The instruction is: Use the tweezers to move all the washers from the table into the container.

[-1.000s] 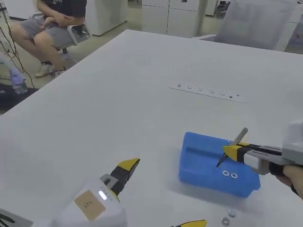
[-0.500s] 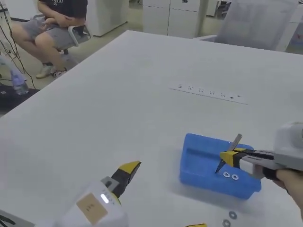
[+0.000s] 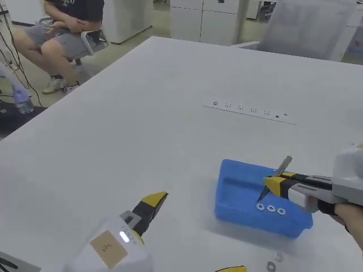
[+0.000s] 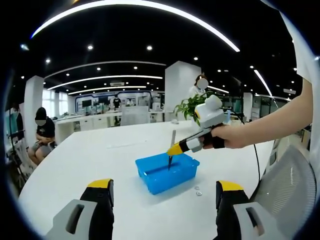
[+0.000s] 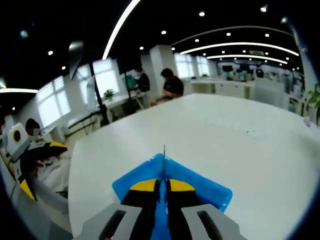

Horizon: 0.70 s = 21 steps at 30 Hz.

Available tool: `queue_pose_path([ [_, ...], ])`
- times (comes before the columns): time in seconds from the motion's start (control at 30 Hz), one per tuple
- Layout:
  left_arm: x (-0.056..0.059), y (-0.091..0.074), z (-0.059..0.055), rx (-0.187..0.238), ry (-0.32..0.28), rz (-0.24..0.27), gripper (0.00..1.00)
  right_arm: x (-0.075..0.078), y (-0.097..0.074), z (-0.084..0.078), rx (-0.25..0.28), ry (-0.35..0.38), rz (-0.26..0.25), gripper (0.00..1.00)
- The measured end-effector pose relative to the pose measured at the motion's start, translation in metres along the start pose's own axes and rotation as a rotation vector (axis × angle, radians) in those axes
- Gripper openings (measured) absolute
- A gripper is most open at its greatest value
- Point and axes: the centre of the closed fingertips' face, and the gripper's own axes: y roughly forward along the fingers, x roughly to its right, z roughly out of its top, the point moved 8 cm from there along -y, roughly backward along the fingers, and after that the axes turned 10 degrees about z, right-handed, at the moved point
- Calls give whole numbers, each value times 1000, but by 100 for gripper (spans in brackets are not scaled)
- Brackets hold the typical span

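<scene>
The blue container [image 3: 238, 190] sits on the white table at the lower right. Three washers [image 3: 271, 209] lie in a row inside it. Two more washers [image 3: 274, 261] lie on the table just in front of it. My right gripper [image 3: 274, 182] is shut on the tweezers [image 3: 283, 165], whose dark tip hangs inside the container just above the left washer. From the right gripper view the tweezers [image 5: 163, 160] run out between the shut jaws over the container [image 5: 210, 192]. My left gripper [image 4: 165, 186] stands open and holds nothing, short of the container [image 4: 150, 180].
A flush socket strip [image 3: 249, 110] is set into the table [image 3: 142, 113] behind the container. A person sits on a chair [image 3: 68, 28] at the far left, beyond the table's edge. A grey chair back [image 3: 309, 25] stands at the far side.
A third washer now lies in the container beside the two that were there. The tweezers' tip has shifted slightly within the container. My left gripper has stayed put.
</scene>
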Motion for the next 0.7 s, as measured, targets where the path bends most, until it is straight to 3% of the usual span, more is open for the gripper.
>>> queue_pose_path([
  [0.1,0,0,0,-1,0,-3,85,-12,-11,8,48,-4,6,4],
  [0.3,1,0,0,-3,3,-8,85,-30,-28,13,93,0,23,4],
  [0.57,2,0,-1,-6,4,-17,84,-49,-49,4,151,55,32,4],
  [0.7,3,0,-1,-6,5,-20,84,-54,-55,-9,147,76,16,4],
])
